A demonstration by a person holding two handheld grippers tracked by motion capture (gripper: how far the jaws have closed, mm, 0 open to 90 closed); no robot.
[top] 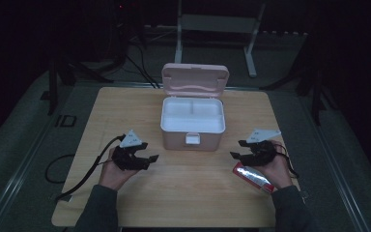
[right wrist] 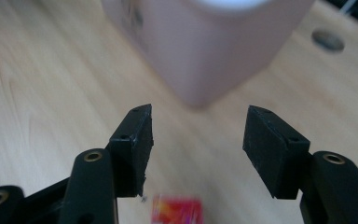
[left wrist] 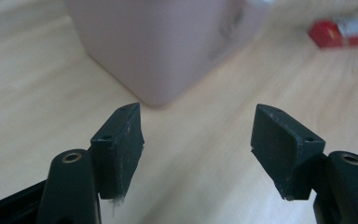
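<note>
Pink plastic box (top: 192,128) stands a little behind the middle of the wooden table (top: 125,203), one smooth rounded case with its hinged lid (top: 195,79) thrown back upright and a small pale latch (top: 192,139) on its front wall. Inside sits a white tray, glossy and hard-looking, divided into compartments whose number is hard to tell in the dim light. One flat packet (top: 252,177), red with a silvery white face, lies on the table near the front right, just under the right gripper (top: 243,152) and partly covered by the person's hand; in the right gripper view its red end (right wrist: 176,211) shows blurred at the bottom between the jaws. Two grippers are in play, each matte black with blocky rubber-like pads and a grey three-cornered plate on top. The left gripper (top: 148,152) is held above the bare wood to the box's left front, jaws spread apart with nothing between them. The right gripper likewise has its jaws spread wide and grips nothing, with the box corner (right wrist: 200,56) ahead of it. The tabletop is pale, fine-grained, with rounded corners; broad open wood lies in front of the box and on both sides, and the packet rests close to the right front edge.
</note>
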